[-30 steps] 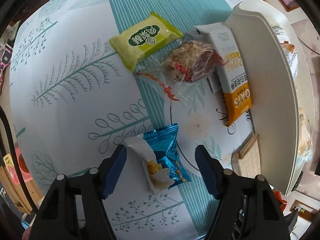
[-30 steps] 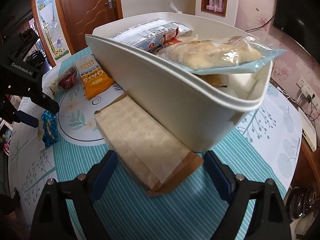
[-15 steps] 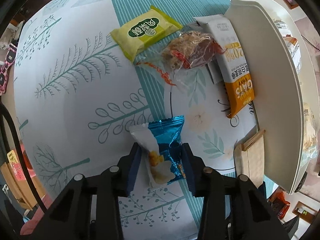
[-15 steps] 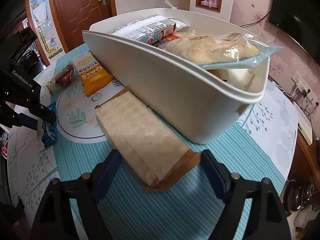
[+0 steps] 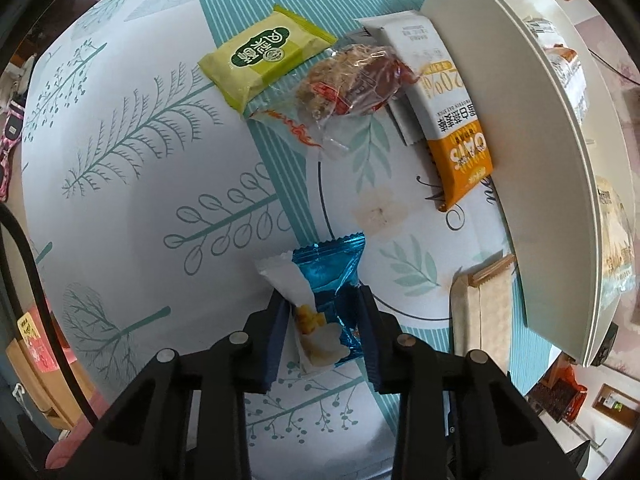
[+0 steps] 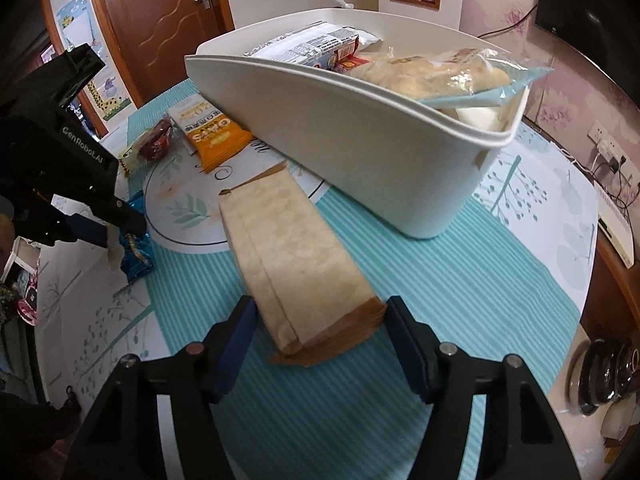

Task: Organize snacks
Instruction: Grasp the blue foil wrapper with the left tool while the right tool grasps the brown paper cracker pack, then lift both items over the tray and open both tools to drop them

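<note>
My left gripper (image 5: pixel 322 320) is shut on a blue snack packet (image 5: pixel 326 292) that lies on the tablecloth; the packet also shows in the right wrist view (image 6: pixel 134 250). My right gripper (image 6: pixel 320 316) is open, its fingers on either side of the near end of a tan paper packet (image 6: pixel 296 256), which lies beside a white bin (image 6: pixel 360 148). The bin holds several snack packs. In the left wrist view the bin (image 5: pixel 532 168) is at the right with the tan packet (image 5: pixel 480 312) against it.
A yellow-green packet (image 5: pixel 260 56), a clear bag of brown snack (image 5: pixel 352 80) and an orange oats pack (image 5: pixel 444 128) lie on the table left of the bin. The table edge is close on the right (image 6: pixel 600 280), with a wall and sockets behind.
My left gripper closed from wide open onto the blue packet. My right gripper moved forward, its fingers now beside the tan packet's near end.
</note>
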A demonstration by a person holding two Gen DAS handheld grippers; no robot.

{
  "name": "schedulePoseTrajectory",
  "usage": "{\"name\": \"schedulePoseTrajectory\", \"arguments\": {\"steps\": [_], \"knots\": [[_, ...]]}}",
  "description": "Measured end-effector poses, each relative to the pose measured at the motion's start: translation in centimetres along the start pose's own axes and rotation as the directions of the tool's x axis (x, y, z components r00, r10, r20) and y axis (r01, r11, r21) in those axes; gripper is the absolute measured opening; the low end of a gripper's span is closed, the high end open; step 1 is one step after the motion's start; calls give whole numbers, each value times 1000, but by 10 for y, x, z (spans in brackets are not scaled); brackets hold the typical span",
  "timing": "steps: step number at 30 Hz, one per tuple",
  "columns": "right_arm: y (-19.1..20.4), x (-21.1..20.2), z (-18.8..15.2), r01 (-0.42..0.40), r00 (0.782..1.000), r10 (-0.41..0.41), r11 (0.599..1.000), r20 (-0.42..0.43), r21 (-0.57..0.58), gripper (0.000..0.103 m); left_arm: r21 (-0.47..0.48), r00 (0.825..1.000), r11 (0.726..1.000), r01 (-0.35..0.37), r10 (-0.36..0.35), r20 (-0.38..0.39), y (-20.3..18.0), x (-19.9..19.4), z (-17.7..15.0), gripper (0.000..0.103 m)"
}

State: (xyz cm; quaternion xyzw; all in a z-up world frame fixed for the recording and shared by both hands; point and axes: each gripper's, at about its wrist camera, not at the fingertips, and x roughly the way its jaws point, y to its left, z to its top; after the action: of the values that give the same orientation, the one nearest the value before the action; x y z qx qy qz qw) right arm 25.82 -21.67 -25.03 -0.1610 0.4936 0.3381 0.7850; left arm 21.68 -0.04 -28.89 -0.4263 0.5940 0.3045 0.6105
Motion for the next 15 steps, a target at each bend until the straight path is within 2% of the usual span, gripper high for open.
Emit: {"name": "schedulePoseTrajectory", "arguments": {"steps": [9,15], "knots": [[15,-20,1,9,1000,-9,1000,28,10,61,45,998,998,45,-43,-42,2,-13,12,32],[30,-40,10,38,997,-40,999,64,28,59,99,997,992,73,-70,-34,3,-39,26,31]]}}
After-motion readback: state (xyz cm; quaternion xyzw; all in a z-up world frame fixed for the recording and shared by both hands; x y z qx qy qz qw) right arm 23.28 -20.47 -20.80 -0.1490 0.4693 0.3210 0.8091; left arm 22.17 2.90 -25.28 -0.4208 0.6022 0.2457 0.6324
